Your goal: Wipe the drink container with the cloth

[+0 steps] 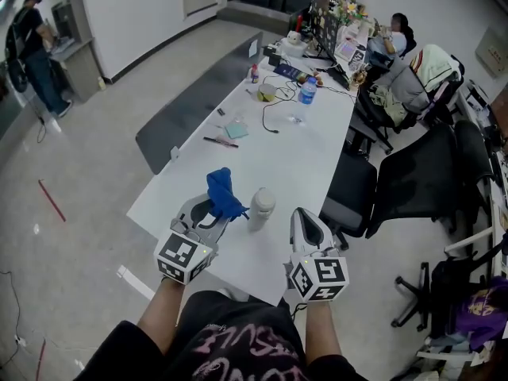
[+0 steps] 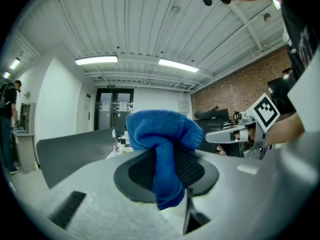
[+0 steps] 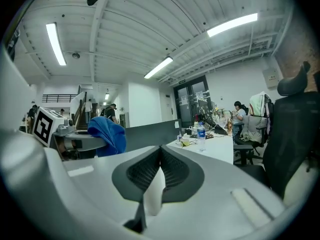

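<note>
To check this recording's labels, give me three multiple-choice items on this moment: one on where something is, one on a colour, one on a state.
1. Where does the drink container stand?
A. On the white table, between the two grippers
B. On a black chair
C. On the floor

2. What colour is the cloth?
A. Red
B. Blue
C. Yellow

3. What is the state of the right gripper?
A. Shut on the cloth
B. Open around the drink container
C. Shut, with nothing in it

Answers:
1 A: the head view shows it upright on the table, between the left gripper and the right one.
2 B: the cloth pinched in the left gripper is plainly blue in all three views.
3 C: the right gripper view shows its jaw tips together, with no object between them.
</note>
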